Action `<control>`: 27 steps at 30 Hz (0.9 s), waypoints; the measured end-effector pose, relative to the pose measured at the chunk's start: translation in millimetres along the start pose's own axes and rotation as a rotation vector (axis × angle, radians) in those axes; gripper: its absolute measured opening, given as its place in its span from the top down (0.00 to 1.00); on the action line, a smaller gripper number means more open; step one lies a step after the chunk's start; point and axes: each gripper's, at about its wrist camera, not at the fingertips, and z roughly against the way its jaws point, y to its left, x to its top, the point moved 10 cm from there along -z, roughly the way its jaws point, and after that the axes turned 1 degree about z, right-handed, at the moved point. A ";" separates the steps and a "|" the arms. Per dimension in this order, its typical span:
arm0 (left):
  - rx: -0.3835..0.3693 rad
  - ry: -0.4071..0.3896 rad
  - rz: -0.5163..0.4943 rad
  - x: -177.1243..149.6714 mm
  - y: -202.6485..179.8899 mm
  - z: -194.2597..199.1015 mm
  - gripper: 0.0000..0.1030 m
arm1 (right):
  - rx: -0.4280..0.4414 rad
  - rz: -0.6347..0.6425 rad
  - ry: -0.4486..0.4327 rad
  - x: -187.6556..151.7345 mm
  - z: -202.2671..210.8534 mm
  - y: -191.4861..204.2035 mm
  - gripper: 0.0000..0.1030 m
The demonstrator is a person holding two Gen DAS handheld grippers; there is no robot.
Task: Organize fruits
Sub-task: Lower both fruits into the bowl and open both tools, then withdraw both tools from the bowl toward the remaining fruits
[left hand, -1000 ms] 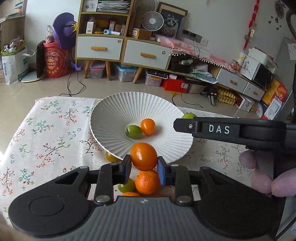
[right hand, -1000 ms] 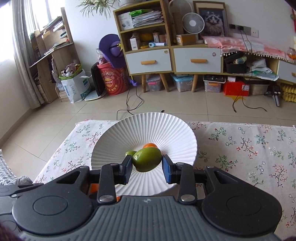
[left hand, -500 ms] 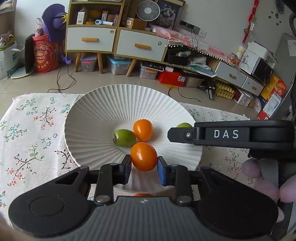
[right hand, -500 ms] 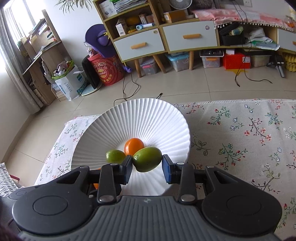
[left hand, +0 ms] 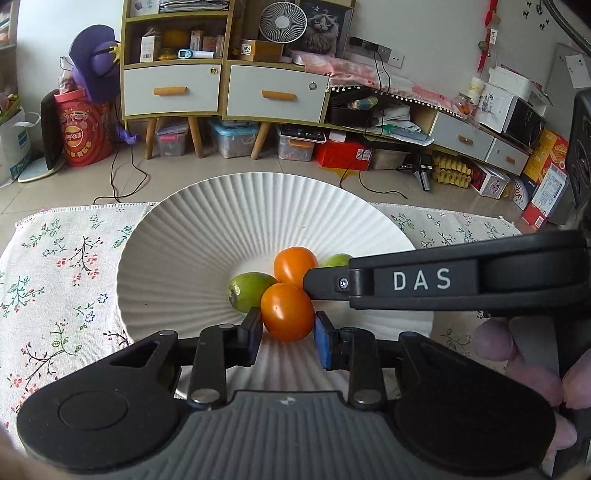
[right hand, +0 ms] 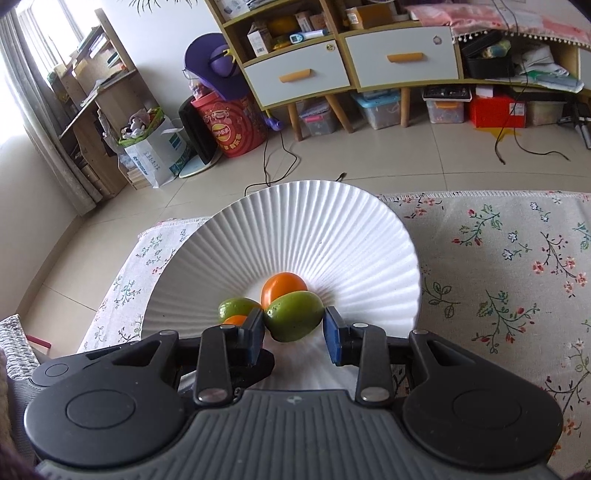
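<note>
Floral tablecloth on table; behind: 2-drawer cabinet w/ fan, red bucket.

The left claw is built of matte black plastic, with 2 wing-shaped arms, each marked by a round disc, above a ribbed grey housing. Blue pads are fitted to its fingers, and silver screws are set at the pivots. The right claw is made alike; "DAS" is printed in white on its side.
</note>
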 end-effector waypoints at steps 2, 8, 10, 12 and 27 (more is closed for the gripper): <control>-0.004 -0.001 0.002 0.6 0.2 -0.2 0.77 | 0.005 0.003 -0.002 1.3 -1.6 -2.5 0.70; 0.000 -0.001 -0.005 1.9 -1.7 -0.1 0.76 | 0.016 0.001 0.002 1.8 -2.4 -4.6 0.69; 0.006 -0.001 -0.019 1.5 -3.0 0.0 0.74 | 0.014 -0.001 0.002 2.2 -2.0 -4.5 0.69; 0.011 -0.001 -0.031 1.6 -3.8 0.6 0.71 | 0.013 -0.003 -0.002 3.0 -0.2 -4.6 0.65; 0.050 -0.009 -0.061 -1.0 3.7 19.7 0.36 | -0.033 0.018 -0.044 10.0 20.8 -1.3 0.45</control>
